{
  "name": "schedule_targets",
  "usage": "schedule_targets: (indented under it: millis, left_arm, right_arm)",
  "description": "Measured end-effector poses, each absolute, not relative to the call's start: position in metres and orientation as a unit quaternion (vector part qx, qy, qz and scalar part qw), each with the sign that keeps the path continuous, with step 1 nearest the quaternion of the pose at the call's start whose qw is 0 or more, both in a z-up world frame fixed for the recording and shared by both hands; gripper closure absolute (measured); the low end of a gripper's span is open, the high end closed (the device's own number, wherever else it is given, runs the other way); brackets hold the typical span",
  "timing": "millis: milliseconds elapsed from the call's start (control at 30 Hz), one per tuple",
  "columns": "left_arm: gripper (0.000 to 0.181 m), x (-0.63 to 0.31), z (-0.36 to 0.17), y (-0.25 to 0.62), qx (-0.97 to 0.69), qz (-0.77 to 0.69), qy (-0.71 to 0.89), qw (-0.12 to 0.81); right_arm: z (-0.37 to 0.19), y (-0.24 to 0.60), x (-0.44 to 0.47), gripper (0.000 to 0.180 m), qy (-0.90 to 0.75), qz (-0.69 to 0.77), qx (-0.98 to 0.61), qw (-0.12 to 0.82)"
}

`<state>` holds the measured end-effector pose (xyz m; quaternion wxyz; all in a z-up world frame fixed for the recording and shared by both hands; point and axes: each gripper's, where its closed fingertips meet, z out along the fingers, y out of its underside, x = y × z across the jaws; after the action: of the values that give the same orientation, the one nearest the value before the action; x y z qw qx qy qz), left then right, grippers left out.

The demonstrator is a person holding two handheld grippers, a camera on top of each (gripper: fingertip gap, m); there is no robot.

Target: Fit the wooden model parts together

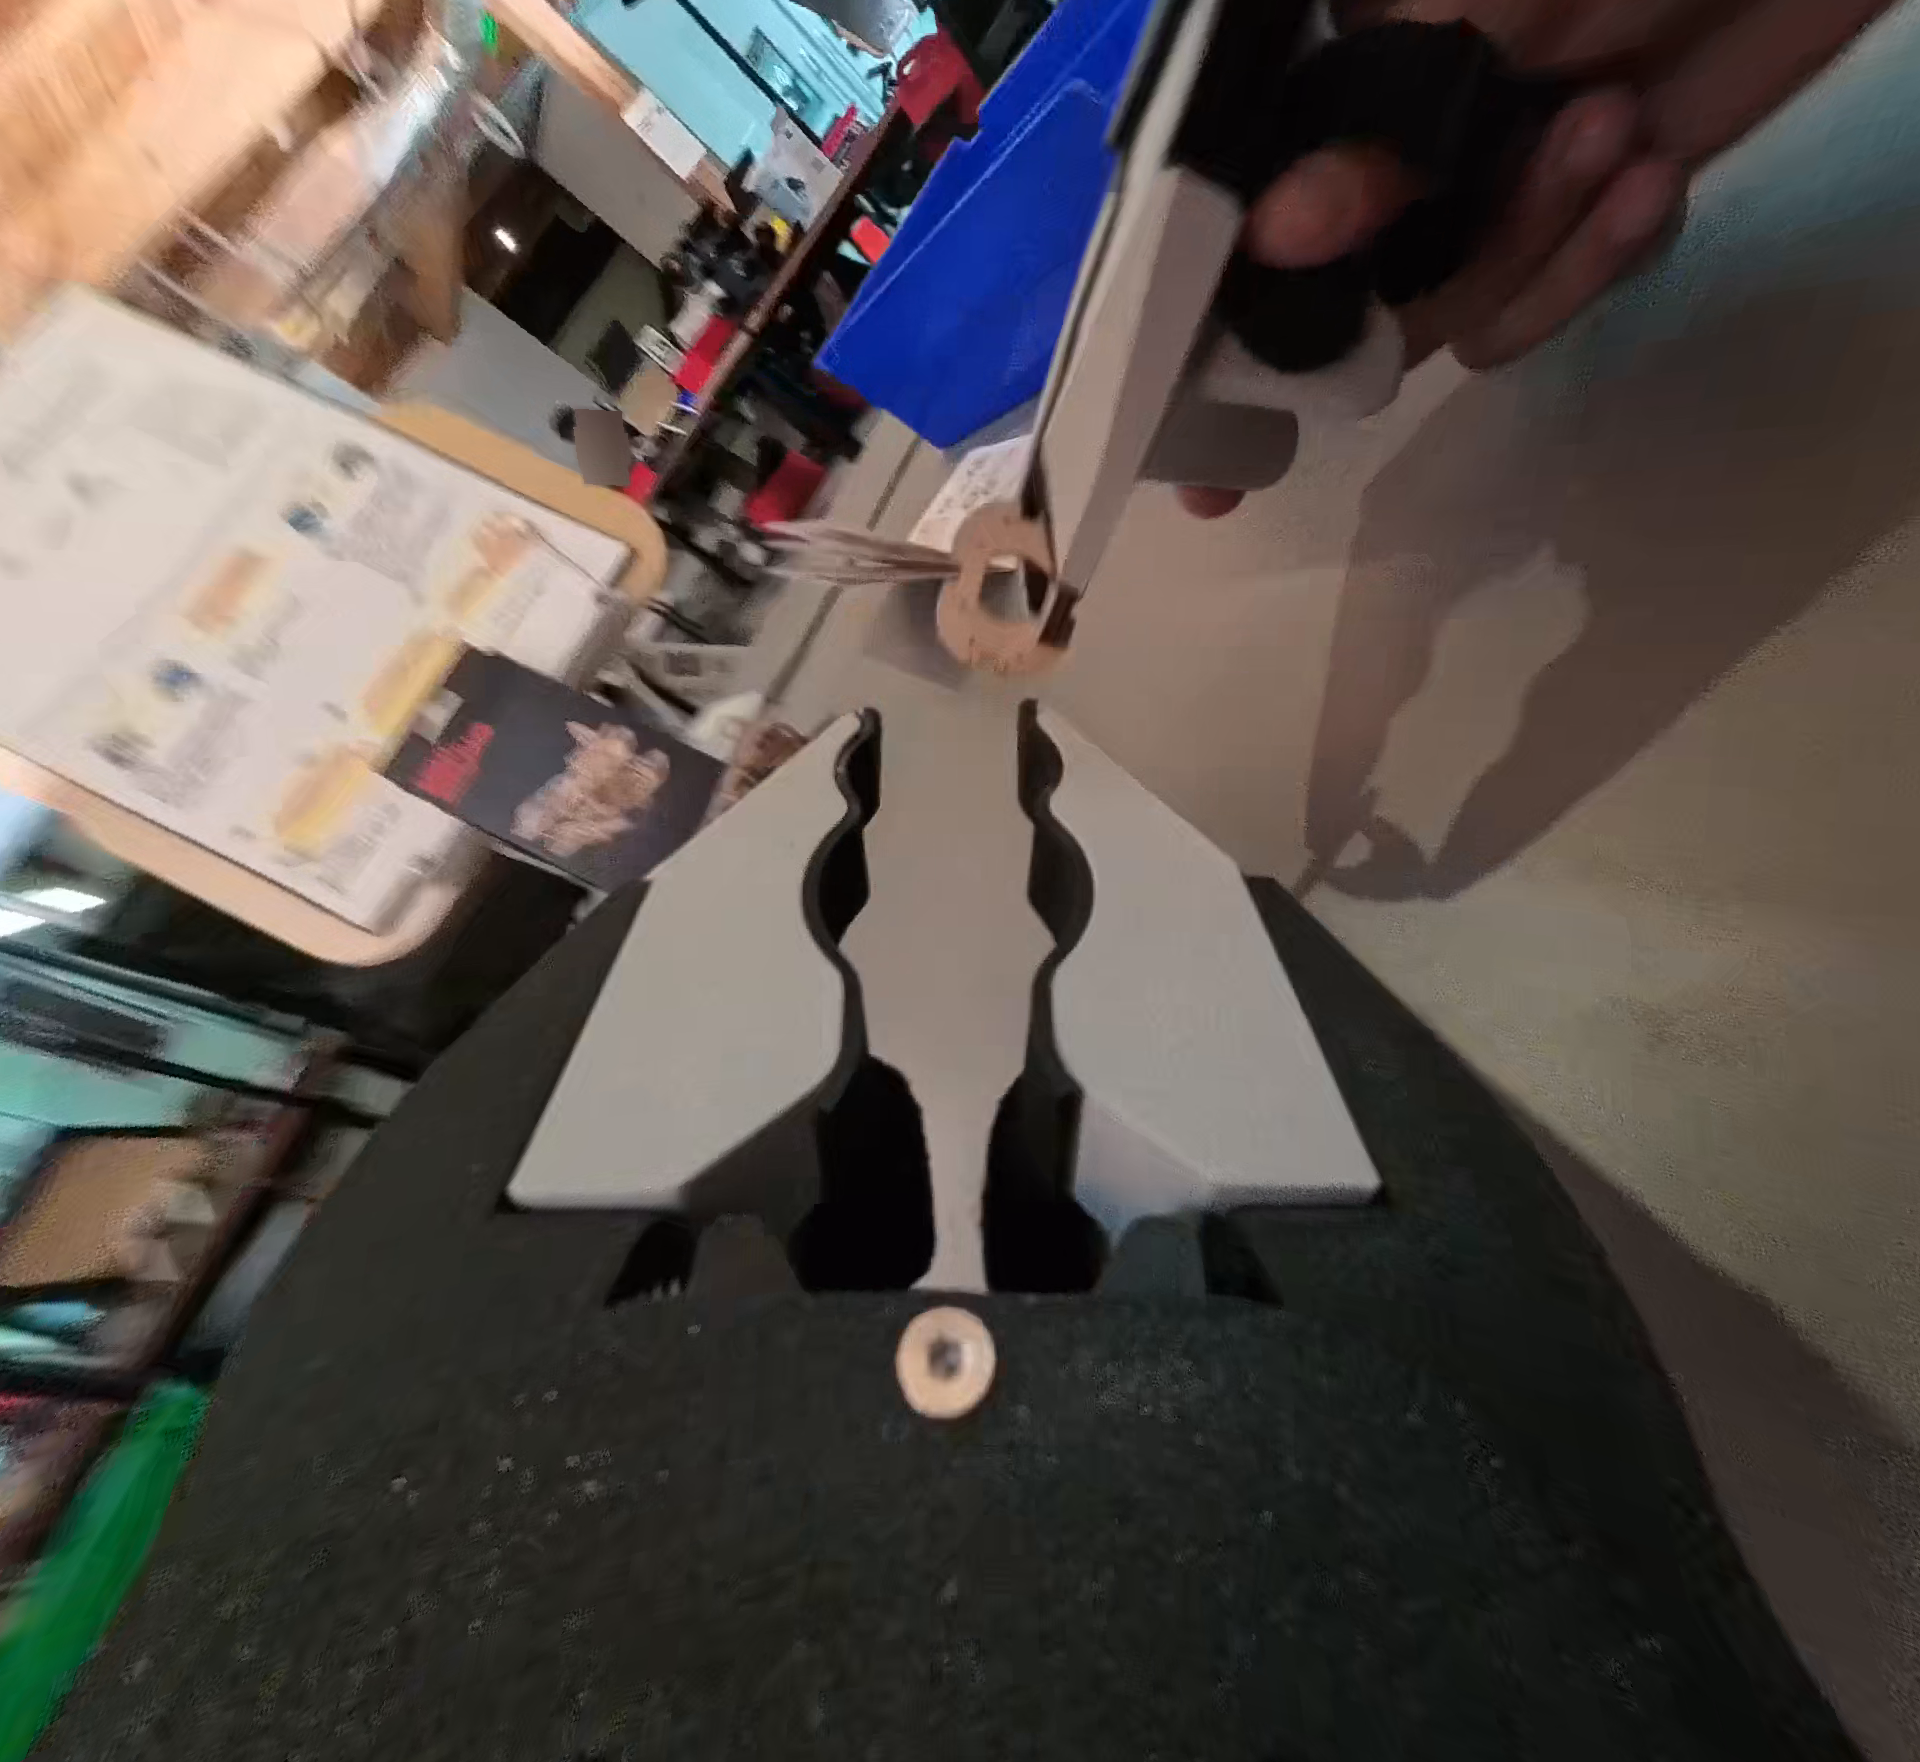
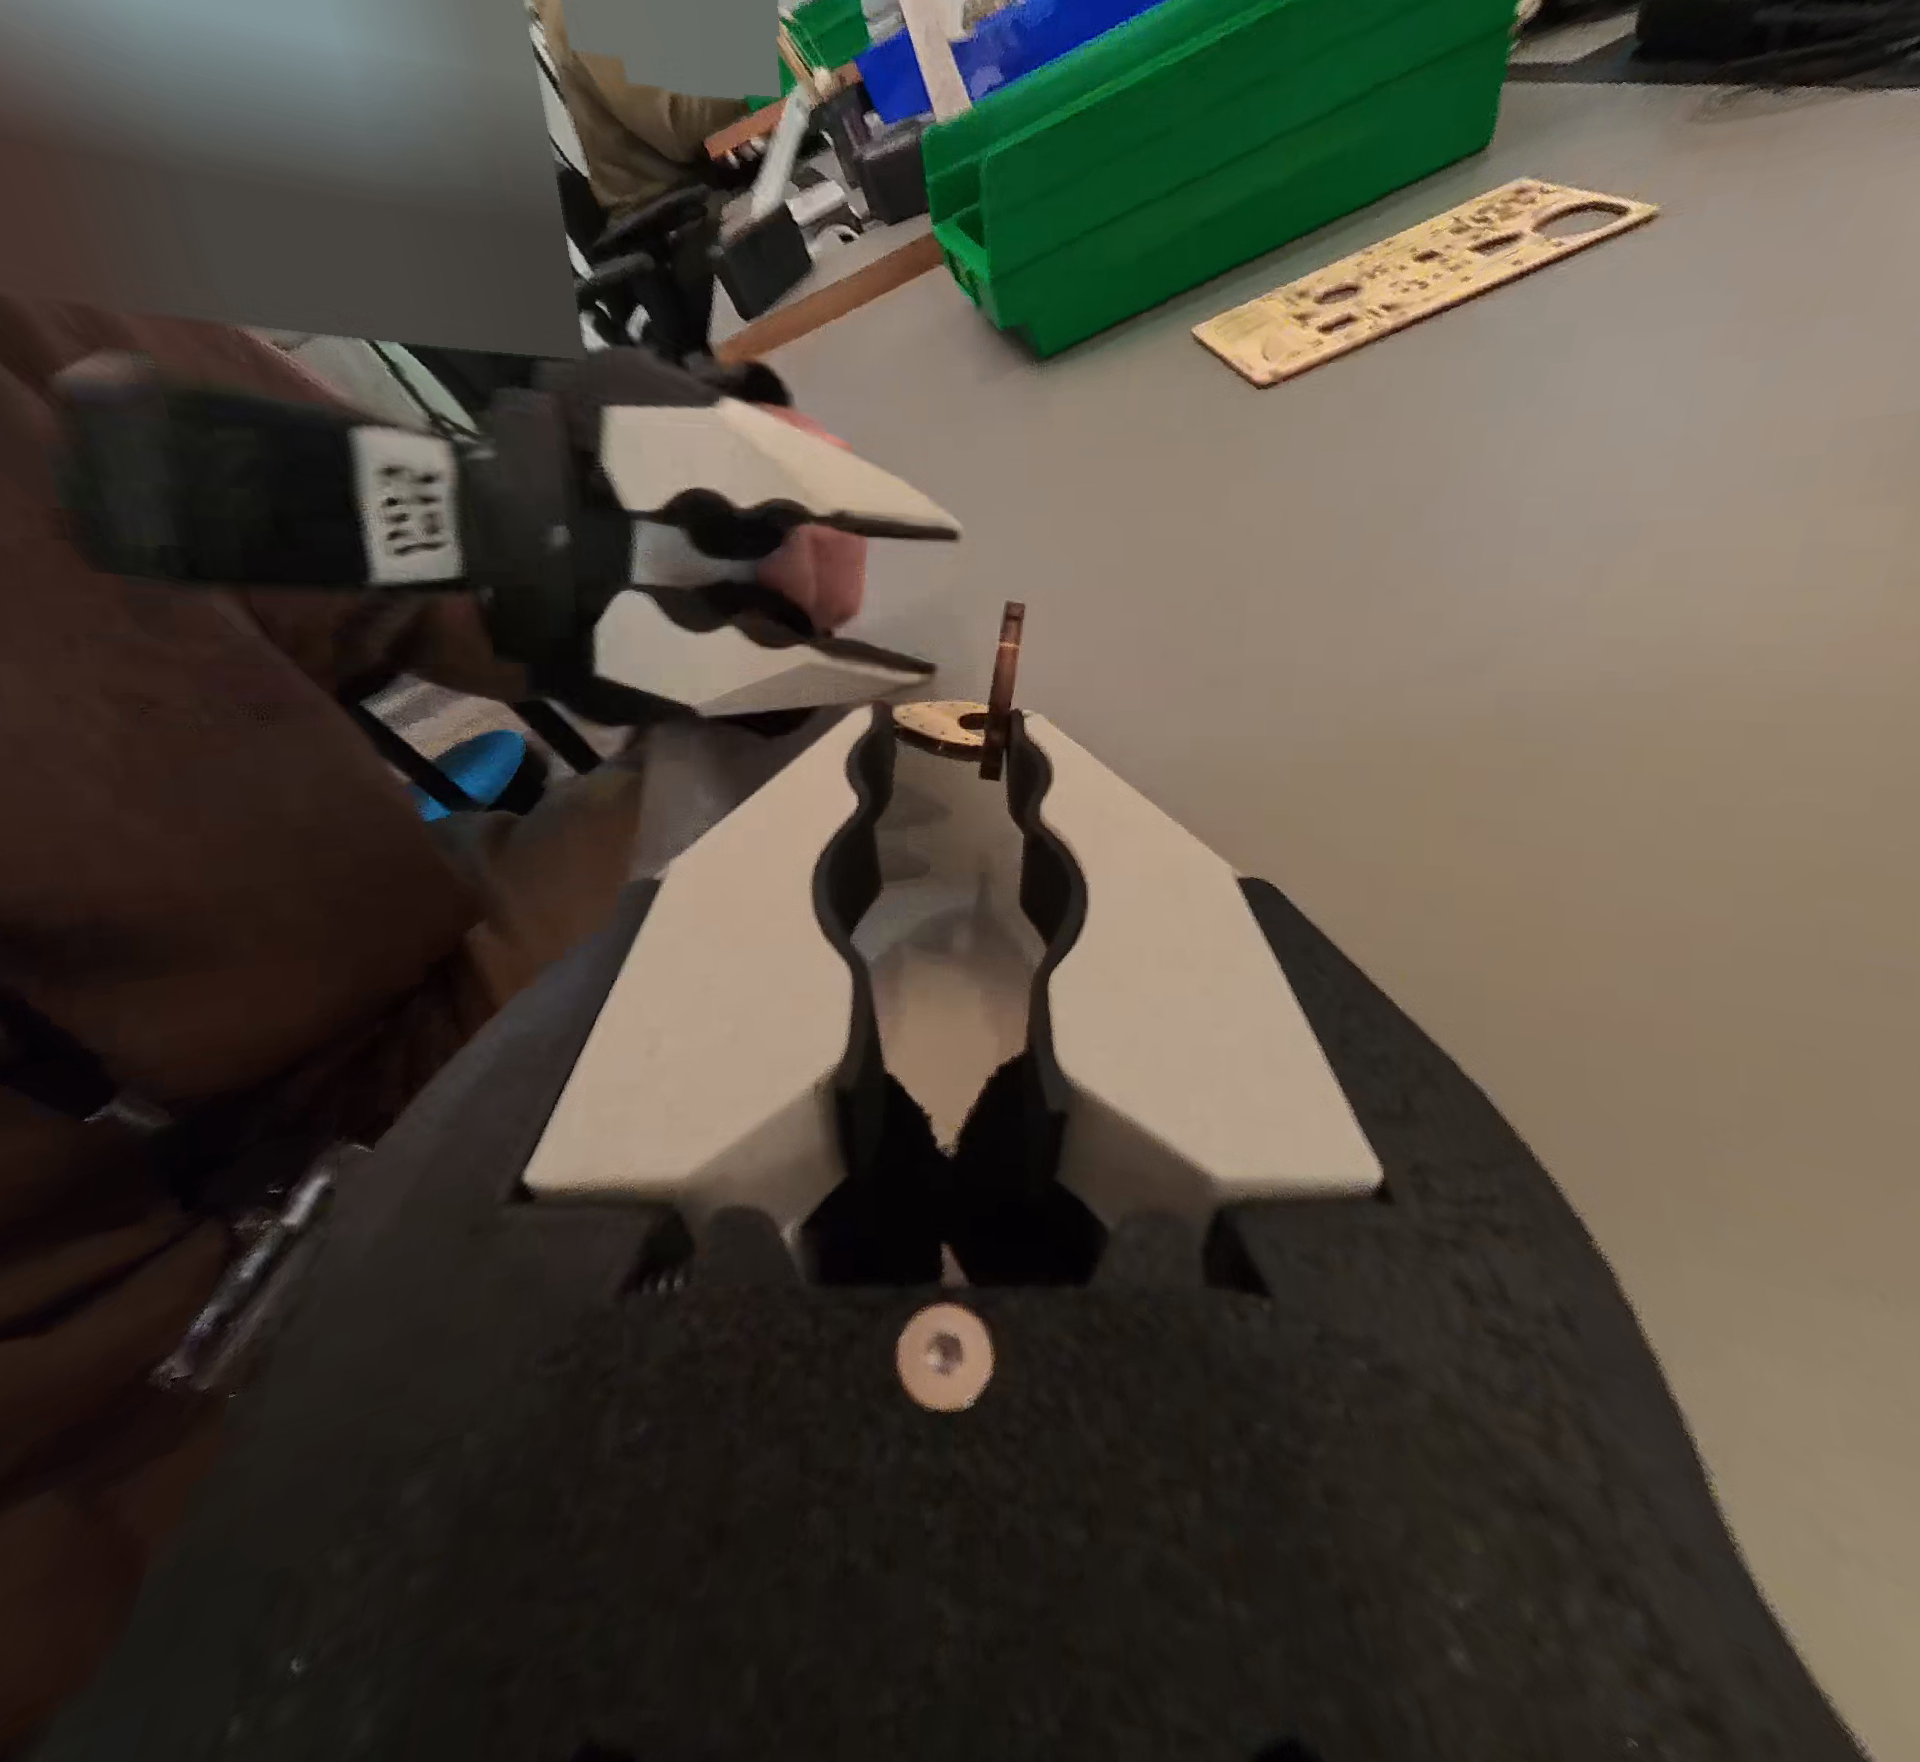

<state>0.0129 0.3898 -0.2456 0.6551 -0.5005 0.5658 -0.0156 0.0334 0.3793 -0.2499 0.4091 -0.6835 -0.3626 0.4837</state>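
My right gripper (image 2: 951, 725) holds the small wooden model assembly (image 2: 971, 725) at its very tips: a flat, pale plywood ring with a hole through it lies across the gap between the two grey fingers, and a thin dark-edged wooden strip (image 2: 1006, 689) stands upright through it, just against the inner side of my right-hand finger (image 2: 1174, 964). The fingers stand a modest way apart, closed in on that piece.

Seen from my left wrist, the same ring (image 1: 992, 592) sits pinched at the end of the right gripper, which comes down from above and to the right of my left fingertips, with my hand (image 1: 1538, 154) wrapped around its black handle. The ring hangs just ahead of my left gripper (image 1: 948, 725) and apart from it. My left gripper carries nothing; its fingers stand apart with a narrow gap and bare grey table showing between them.

From the right wrist, my left gripper lies to the left of my right fingertips, pointing across toward the wooden piece, its tips near the ring but not touching.

Far ahead and to the right of my right gripper, a flat laser-cut plywood sheet (image 2: 1423, 294) with punched-out holes lies on the grey table (image 2: 1455, 673). Beyond it stands a green plastic bin (image 2: 1226, 154), with a blue bin (image 2: 1122, 8) behind.
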Motion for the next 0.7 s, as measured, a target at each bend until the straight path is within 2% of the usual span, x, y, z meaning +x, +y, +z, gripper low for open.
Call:
schedule_targets:
  millis: [67,167,267,333,467,500,533,700]
  left_arm:
    - [0.154,0.009,-0.241,0.387,-0.551,-0.156,0.522,0.632]
    - [0.147,0.014,-0.235,0.376,-0.6,-0.406,0.458,0.516]
    - [0.143,0.014,-0.228,0.374,-0.603,-0.528,0.419,0.427]
    - [0.143,0.016,-0.23,0.366,-0.594,-0.541,0.438,0.404]
    - [0.146,0.017,-0.23,0.355,-0.572,-0.517,0.47,0.43]
    - [0.156,0.017,-0.23,0.355,-0.572,-0.513,0.471,0.434]
    - [0.158,0.018,-0.231,0.354,-0.572,-0.509,0.476,0.433]
    - [0.159,0.02,-0.234,0.352,-0.577,-0.514,0.478,0.418]
  right_arm:
    - [-0.239,0.373,0.031,0.159,-0.362,0.506,-0.664,0.415]
    - [-0.234,0.368,0.025,0.159,-0.38,0.501,-0.649,0.428]
    - [-0.226,0.362,0.018,0.159,-0.388,0.513,-0.633,0.429]
    - [-0.223,0.36,0.015,0.159,-0.393,0.511,-0.628,0.435]
    - [-0.227,0.355,0.011,0.159,-0.412,0.498,-0.63,0.43]
    - [-0.226,0.355,0.012,0.159,-0.413,0.494,-0.631,0.432]
    - [-0.226,0.354,0.012,0.159,-0.42,0.49,-0.631,0.43]
    - [-0.229,0.353,0.013,0.158,-0.443,0.463,-0.635,0.432]
